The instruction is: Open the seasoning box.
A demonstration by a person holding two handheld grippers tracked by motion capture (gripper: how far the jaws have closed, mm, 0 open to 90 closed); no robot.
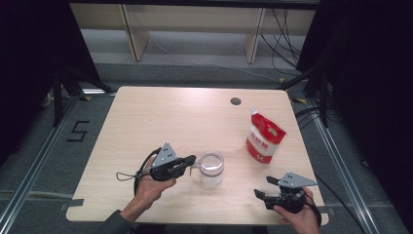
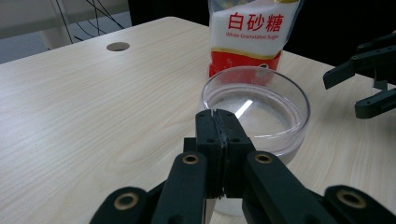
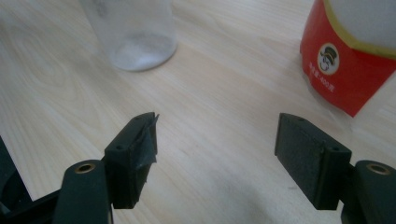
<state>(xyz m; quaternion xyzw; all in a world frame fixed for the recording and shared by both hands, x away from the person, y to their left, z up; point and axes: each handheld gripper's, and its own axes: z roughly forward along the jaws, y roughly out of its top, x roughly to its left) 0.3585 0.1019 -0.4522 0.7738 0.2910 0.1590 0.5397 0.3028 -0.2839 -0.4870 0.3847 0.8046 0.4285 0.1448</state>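
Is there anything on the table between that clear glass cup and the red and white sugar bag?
Nothing: in the high view, only bare wooden table separates the clear cup from the sugar bag. The right gripper view shows the same bare stretch.

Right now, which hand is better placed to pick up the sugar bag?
Right. Its tool is open with nothing in it, and the sugar bag stands just ahead. The left tool is shut on the glass cup.

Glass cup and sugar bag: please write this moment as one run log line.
left gripper: shut on glass cup handle | right gripper: open, nothing held | sugar bag: upright, untouched
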